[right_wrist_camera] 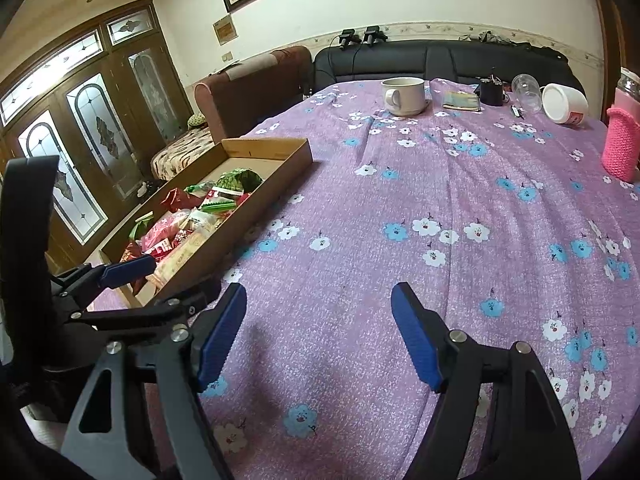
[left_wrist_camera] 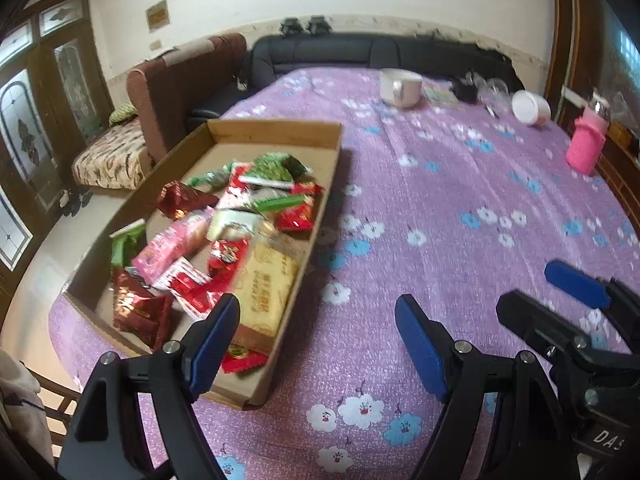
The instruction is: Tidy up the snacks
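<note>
Now the snacks point(left_wrist_camera: 224, 240) lie left of both empty, parted jaws.

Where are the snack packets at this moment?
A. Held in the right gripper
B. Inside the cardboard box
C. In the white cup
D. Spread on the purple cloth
B: the snack packets all lie inside the cardboard box; the cloth around it has none, and the right gripper is open and empty.

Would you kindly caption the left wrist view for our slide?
Open left gripper poised beside a cardboard tray of snack packets on a floral tablecloth.
</note>
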`<state>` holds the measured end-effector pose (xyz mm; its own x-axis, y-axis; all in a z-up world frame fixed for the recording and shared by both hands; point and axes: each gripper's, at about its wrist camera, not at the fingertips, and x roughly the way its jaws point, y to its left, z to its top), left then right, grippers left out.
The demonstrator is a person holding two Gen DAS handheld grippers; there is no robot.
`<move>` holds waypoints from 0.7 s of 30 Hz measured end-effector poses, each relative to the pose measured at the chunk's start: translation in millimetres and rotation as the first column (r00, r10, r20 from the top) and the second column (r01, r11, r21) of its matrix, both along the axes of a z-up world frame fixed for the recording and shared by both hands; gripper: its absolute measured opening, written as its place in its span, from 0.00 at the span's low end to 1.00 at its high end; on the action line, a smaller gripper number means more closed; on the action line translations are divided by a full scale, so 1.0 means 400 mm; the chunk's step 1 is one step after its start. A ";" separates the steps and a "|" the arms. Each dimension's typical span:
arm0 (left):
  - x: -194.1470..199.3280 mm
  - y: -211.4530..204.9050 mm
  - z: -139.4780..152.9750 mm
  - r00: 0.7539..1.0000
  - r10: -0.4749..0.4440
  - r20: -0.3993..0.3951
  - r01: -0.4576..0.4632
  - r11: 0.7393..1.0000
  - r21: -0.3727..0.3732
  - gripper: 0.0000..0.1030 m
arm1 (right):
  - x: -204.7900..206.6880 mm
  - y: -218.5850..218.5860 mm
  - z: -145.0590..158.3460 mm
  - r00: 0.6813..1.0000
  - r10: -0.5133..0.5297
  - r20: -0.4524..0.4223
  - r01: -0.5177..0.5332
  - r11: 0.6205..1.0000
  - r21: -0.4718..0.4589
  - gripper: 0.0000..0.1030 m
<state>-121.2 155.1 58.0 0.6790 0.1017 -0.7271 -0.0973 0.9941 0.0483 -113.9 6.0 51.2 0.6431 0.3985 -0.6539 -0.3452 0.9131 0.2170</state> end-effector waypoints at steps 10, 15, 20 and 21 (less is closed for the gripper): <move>-0.200 0.031 0.172 0.841 0.115 0.528 -0.152 0.988 0.028 0.94 | -0.018 0.021 -0.002 1.000 0.030 0.004 -0.030 1.000 -0.005 0.74; -0.150 0.054 0.137 0.894 0.165 0.417 -0.196 0.980 0.032 0.95 | -0.042 0.055 -0.001 0.997 0.073 0.028 -0.072 0.997 -0.038 0.74; -0.115 0.070 0.109 0.927 0.209 0.312 -0.232 0.972 0.038 0.95 | -0.067 0.082 0.001 0.993 0.107 0.058 -0.102 0.991 -0.084 0.74; -0.107 0.071 0.099 0.935 0.214 0.282 -0.234 0.971 0.041 0.95 | -0.070 0.086 0.002 0.992 0.114 0.061 -0.108 0.990 -0.088 0.74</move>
